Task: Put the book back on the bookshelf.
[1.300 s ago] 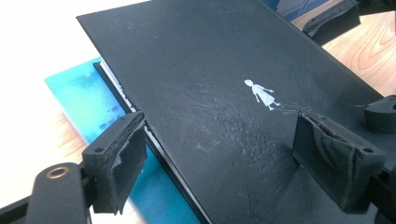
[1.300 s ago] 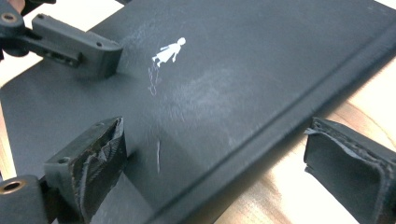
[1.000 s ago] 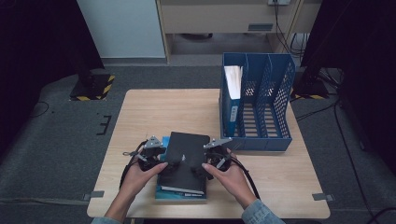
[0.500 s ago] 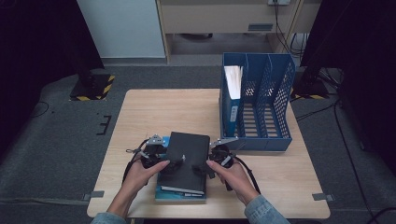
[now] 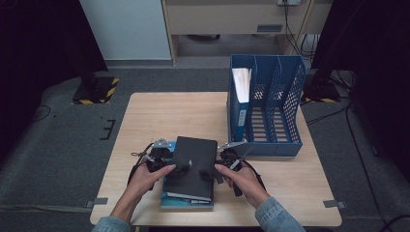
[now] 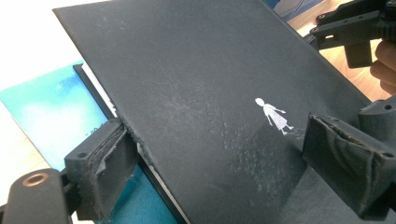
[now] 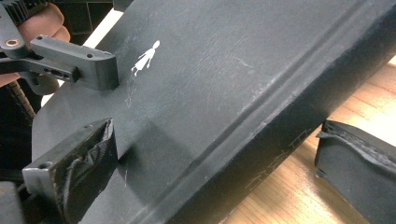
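The black book (image 5: pixel 192 166) lies on top of a teal book (image 5: pixel 170 199) at the near middle of the table (image 5: pixel 145 121), with the blue file rack (image 5: pixel 270 111) to its far right. The left gripper (image 5: pixel 167 169) straddles its left edge, one pad under the cover lip and the other over the cover, so it seems to be grasping the book with jaws wide. The right gripper (image 5: pixel 220 169) brackets the spine side, one jaw on the cover, the other off by the wood; whether it pinches I cannot tell. The step looks like lifting the black book off the stack. Next, both grips need to be firm, then an even raise and a turn upright toward a free rack slot.
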`<state>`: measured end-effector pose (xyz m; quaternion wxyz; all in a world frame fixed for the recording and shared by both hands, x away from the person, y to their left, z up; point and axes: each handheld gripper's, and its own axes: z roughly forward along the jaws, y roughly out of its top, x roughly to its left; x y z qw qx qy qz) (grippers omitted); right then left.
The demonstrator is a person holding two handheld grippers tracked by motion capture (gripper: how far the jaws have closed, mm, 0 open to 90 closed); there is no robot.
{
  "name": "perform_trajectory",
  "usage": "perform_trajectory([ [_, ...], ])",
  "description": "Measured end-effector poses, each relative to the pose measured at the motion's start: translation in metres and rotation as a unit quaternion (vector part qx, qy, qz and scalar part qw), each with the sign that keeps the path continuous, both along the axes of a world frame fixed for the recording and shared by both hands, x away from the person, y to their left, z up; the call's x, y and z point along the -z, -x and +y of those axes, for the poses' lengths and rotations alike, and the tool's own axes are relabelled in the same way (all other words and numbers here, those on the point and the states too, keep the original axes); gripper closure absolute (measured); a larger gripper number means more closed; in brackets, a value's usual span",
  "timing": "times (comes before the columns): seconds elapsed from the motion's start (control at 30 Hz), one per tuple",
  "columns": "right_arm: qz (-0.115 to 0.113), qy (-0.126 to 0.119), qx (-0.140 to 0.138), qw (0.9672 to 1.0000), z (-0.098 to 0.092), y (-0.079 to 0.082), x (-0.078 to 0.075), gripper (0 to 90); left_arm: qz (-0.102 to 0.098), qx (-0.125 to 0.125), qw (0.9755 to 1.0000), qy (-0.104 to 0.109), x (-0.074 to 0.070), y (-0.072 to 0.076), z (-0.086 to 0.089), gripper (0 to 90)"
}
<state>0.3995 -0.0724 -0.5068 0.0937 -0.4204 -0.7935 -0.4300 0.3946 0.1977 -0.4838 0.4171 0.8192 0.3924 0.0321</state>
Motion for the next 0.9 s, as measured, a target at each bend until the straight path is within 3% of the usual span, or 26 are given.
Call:
perform_trajectory([
  [0.5,0.022,-0.030,-0.006,0.9993,-0.0001,-0.0069,0.0076,0.1,0.006,0.005,1.0000,0.005,0.0010,-0.0028,0.0009,9.4],
  [0.9,0.026,-0.034,-0.003,0.9991,0.0007,-0.0083,0.0082,0.2,0.008,0.006,0.9999,0.011,0.0018,-0.0048,0.0017,9.7],
])
